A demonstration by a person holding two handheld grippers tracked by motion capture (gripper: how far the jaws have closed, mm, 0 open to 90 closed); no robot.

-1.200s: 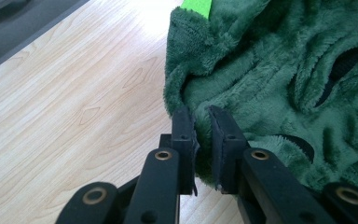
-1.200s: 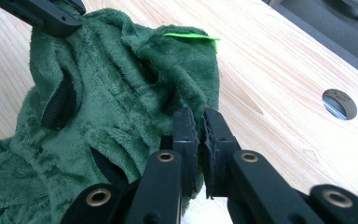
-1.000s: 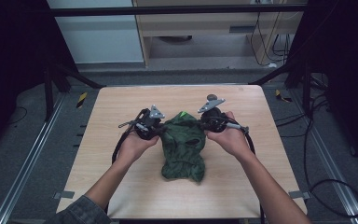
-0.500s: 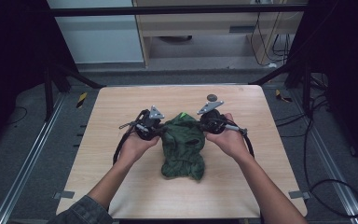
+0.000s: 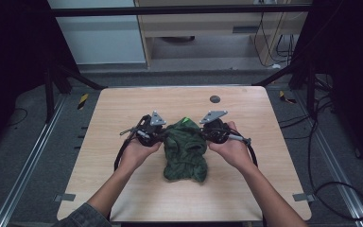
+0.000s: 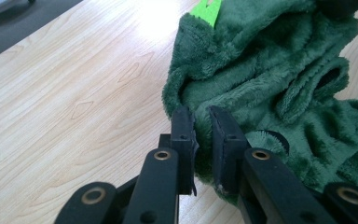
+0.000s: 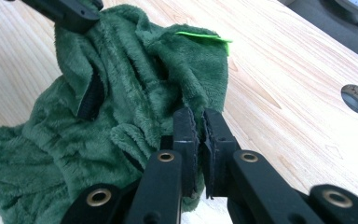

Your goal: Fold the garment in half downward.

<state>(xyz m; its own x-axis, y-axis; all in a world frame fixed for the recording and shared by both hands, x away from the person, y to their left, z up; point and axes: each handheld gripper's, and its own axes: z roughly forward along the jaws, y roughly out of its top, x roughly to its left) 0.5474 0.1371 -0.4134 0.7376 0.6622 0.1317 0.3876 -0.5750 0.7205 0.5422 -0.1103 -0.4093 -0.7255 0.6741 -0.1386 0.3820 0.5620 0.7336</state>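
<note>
Fuzzy green plush garment (image 5: 185, 149), crumpled on pale wood-grain table (image 5: 123, 106), edges pinched by both tongs (image 6: 201, 122) (image 7: 198, 122).

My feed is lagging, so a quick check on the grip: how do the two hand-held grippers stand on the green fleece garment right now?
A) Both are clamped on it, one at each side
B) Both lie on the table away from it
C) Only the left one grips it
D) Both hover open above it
A: the left hand-held gripper and the right hand-held gripper each pinch a fold of the green fleece garment, at its opposite sides.
</note>
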